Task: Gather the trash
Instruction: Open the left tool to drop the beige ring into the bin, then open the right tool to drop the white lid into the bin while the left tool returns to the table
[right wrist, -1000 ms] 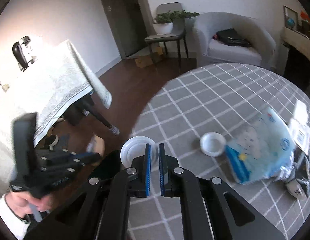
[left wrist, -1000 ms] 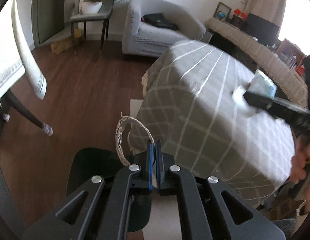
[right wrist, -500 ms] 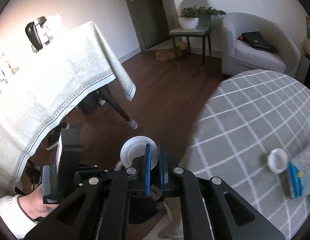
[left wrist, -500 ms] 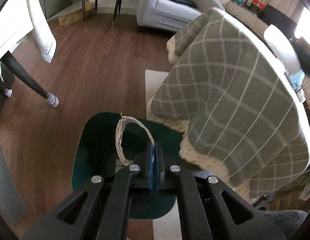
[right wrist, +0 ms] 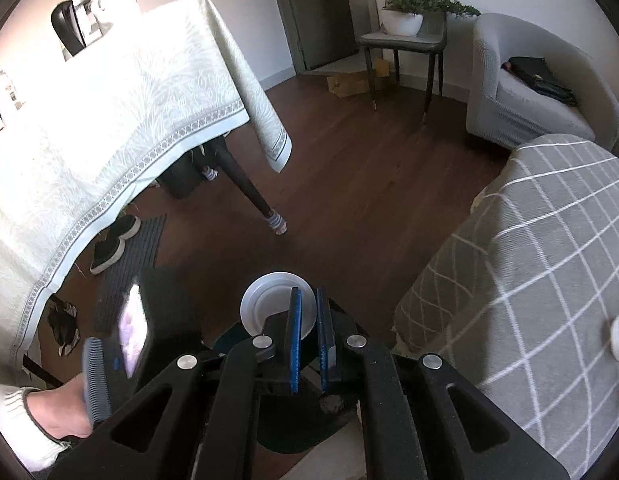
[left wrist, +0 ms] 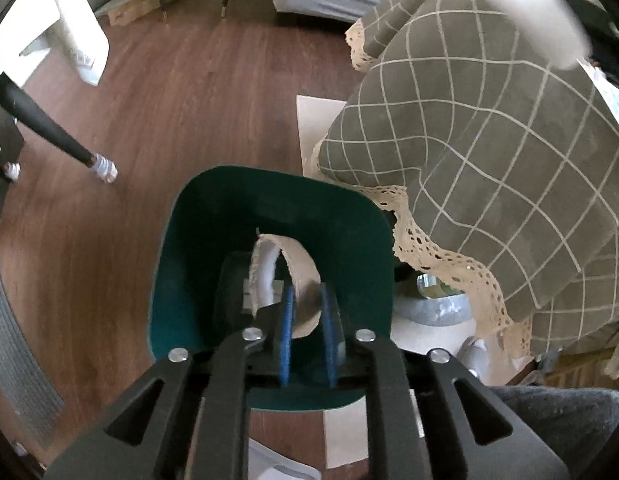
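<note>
Left wrist camera looking steeply down, close over the green bin (left wrist: pixel 189 240), right wrist camera looking down across the wood floor (right wrist: pixel 349 184), both sharing the checked tablecloth (left wrist: pixel 509 160) and floor.

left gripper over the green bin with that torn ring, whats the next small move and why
Probably spread the left gripper a little wider. Its jaws have just been opening, with the torn cardboard ring between the pads, right above the green bin's mouth. A bit more gap should let the ring drop in. The right gripper, shut on a white lid, looks next in line.
</note>
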